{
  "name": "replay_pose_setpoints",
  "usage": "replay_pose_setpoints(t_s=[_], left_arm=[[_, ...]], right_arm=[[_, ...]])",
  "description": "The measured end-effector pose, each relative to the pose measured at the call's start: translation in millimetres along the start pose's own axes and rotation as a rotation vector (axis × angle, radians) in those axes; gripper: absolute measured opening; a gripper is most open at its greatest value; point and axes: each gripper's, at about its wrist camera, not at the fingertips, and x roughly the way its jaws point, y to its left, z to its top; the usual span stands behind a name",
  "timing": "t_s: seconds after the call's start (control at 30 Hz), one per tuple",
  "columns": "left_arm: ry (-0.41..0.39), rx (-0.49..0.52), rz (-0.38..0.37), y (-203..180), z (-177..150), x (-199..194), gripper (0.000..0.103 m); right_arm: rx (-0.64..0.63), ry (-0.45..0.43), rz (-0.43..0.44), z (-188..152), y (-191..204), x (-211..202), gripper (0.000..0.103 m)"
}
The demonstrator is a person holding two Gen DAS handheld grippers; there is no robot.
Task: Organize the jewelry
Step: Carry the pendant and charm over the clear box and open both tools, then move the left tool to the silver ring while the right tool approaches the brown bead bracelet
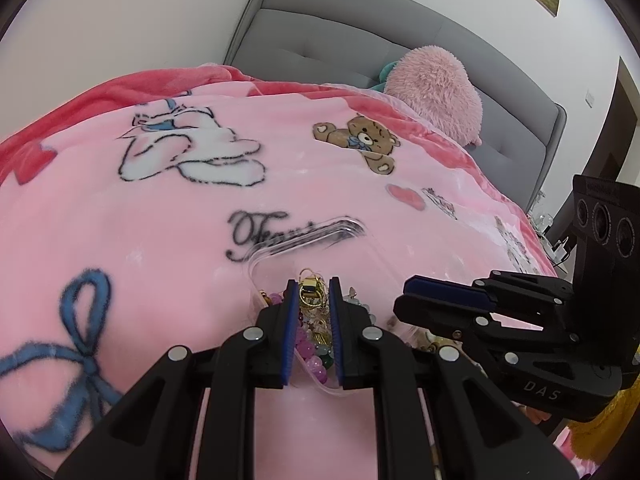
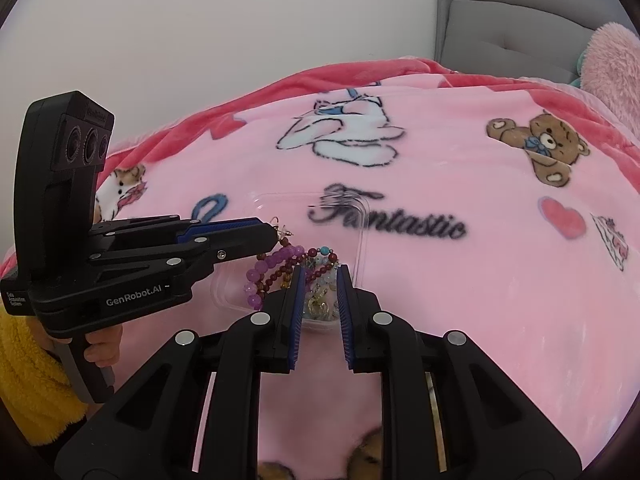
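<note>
A clear plastic tray (image 1: 340, 228) (image 2: 362, 216) lies on the pink blanket and holds a tangle of jewelry (image 1: 316, 344) (image 2: 320, 300): purple beads (image 2: 260, 268), dark red beads and gold pieces. My left gripper (image 1: 312, 290) (image 2: 280, 236) reaches over the tray's left part. Its jaws are narrow and pinch a small gold charm (image 1: 310, 288) at the tips. My right gripper (image 2: 319, 276) (image 1: 402, 298) hovers low over the pile from the near side. Its jaws are nearly together, and I see nothing clamped between them.
The blanket (image 1: 160, 240) covers the whole bed. A fluffy pink cushion (image 1: 436, 92) leans on the grey headboard (image 1: 340, 32) at the far right. A hand in a yellow sleeve (image 2: 36, 380) holds the left gripper's handle.
</note>
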Motion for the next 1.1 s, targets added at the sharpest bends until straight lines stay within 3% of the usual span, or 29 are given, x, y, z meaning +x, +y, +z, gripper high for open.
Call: replay_pose_setpoints(t_s=[0.27, 0.33, 0.4, 0.63, 0.73, 0.9, 0.97, 1.1], left_arm=[[-0.003, -0.002, -0.006, -1.0, -0.6, -1.8, 0.015], [-0.008, -0.001, -0.004, -1.8, -0.8, -2.8, 0.018], [-0.016, -0.011, -0.009, -1.0, -1.2, -4.5, 0.030], [-0.026, -0.022, -0.015, -0.5, 0.0, -8.4, 0.031], [-0.034, -0.009, -0.026, -5.8, 0.5, -12.9, 0.032], [-0.050, 0.040, -0.065, -23.4, -2.0, -19.6, 0.038], [-0.041, 0.073, -0.084, -35.2, -4.9, -20.5, 0.038], [-0.011, 0.147, -0.144, -60.8, -15.5, -23.0, 0.038]], right_arm=[[0.057, -0.055, 0.010, -3.4, -9.0, -20.1, 0.017], [0.087, -0.068, 0.014, -5.3, -16.3, -27.7, 0.017], [0.114, -0.082, 0.013, -8.0, -22.2, -34.1, 0.017], [0.199, -0.106, 0.002, -16.5, -45.1, -48.9, 0.018], [0.221, -0.116, -0.019, -20.3, -53.0, -54.2, 0.027], [0.238, -0.088, -0.046, -27.9, -63.4, -54.3, 0.029], [0.241, -0.075, -0.064, -32.2, -66.6, -53.7, 0.038], [0.264, -0.035, -0.082, -40.6, -76.0, -50.0, 0.041]])
